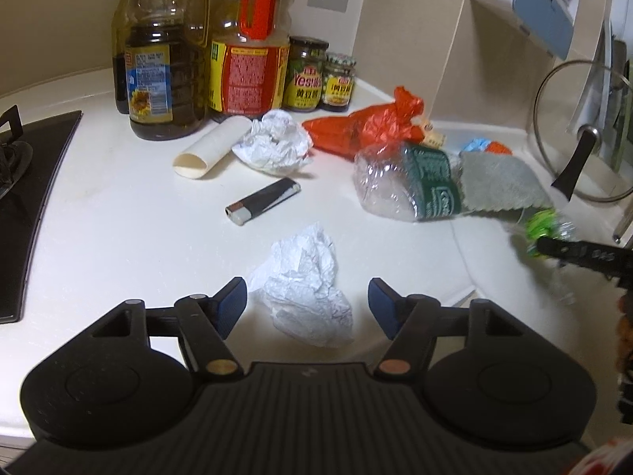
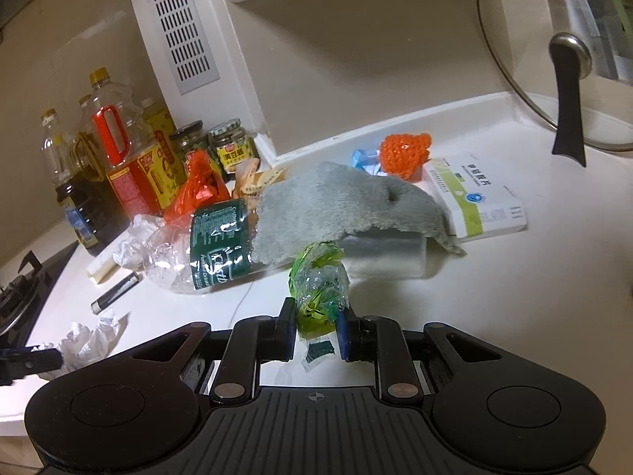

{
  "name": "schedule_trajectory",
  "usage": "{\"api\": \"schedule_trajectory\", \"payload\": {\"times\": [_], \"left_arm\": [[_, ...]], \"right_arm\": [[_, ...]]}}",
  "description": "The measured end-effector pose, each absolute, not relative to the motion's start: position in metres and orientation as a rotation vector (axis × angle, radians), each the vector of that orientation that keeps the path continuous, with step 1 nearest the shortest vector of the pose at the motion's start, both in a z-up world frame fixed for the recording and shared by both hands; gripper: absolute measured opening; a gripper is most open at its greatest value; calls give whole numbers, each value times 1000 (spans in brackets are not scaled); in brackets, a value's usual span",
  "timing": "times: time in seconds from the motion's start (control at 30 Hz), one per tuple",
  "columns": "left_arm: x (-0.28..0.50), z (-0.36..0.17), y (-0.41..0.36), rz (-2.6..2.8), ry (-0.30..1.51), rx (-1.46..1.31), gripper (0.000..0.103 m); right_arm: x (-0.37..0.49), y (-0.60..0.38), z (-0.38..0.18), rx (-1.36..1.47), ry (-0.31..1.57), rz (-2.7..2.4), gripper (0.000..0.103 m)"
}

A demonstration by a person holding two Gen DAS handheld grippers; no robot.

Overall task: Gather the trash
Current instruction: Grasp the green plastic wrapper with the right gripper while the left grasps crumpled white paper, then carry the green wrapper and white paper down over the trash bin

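The grey cloth (image 2: 348,206) covers part of the crushed plastic bottle (image 2: 205,253). The glass lid (image 2: 526,79) is cut off at the right edge. The green wrapper (image 1: 540,229) appears blurred in the left view.

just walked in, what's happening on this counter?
Trash pickup on a cluttered kitchen counter, a person working a handheld gripper in each hand. The right gripper is shut on a crumpled green wrapper. The left gripper is open, its fingers either side of a crumpled white tissue but not pressing it. A crushed plastic bottle, a red plastic bag, a second paper wad and a cardboard tube lie uncollected.
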State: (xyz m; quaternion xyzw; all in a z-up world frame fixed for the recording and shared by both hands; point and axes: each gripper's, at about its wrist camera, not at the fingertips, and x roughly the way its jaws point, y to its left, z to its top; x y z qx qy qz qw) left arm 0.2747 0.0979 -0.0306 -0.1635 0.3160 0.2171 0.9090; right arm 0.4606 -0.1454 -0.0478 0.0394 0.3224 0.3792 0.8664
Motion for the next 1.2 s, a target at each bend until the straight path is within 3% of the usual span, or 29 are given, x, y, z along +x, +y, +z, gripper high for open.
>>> {"api": "schedule_trajectory", "payload": {"times": [0.1, 0.17, 0.33, 0.5, 1.2], "left_arm": [[280, -36, 98, 447, 665, -331, 56], [283, -38, 98, 444, 672, -329, 44], [285, -40, 96, 438, 674, -326, 40], [284, -38, 97, 438, 660, -323, 26], [215, 3, 97, 381, 554, -315, 24]], "right_arm": [[459, -151, -47, 92, 677, 786, 21], [457, -155, -46, 98, 678, 781, 21], [453, -160, -45, 102, 680, 768, 21], [449, -164, -44, 105, 681, 758, 21], [394, -174, -11, 153, 613, 778, 21]]}}
